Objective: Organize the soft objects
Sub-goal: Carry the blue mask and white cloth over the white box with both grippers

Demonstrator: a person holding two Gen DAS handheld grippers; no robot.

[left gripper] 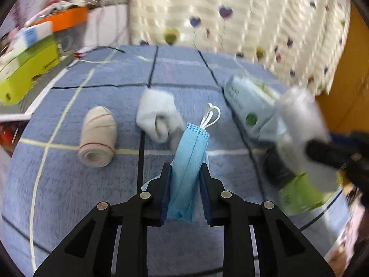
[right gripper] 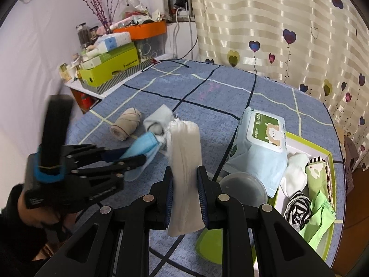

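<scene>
My left gripper point(left gripper: 185, 173) is shut on a folded blue face mask point(left gripper: 190, 157) and holds it above the blue checked cloth; it also shows in the right wrist view point(right gripper: 136, 155) with the mask point(right gripper: 143, 145). My right gripper point(right gripper: 184, 177) is shut on a folded white cloth point(right gripper: 184, 161); in the left wrist view it is a blurred white shape point(left gripper: 302, 124) at the right. A beige bandage roll point(left gripper: 98, 136) point(right gripper: 126, 123) and a white rolled sock point(left gripper: 159, 115) point(right gripper: 158, 121) lie on the cloth.
A wet-wipes pack point(right gripper: 260, 147) point(left gripper: 249, 106) leans on a green-rimmed box point(right gripper: 322, 152) holding a white sock, a striped item and green packets. A clear lid point(right gripper: 242, 184) lies by it. Cluttered boxes point(right gripper: 110, 67) stand at the far left; a heart-print curtain point(right gripper: 276, 23) hangs behind.
</scene>
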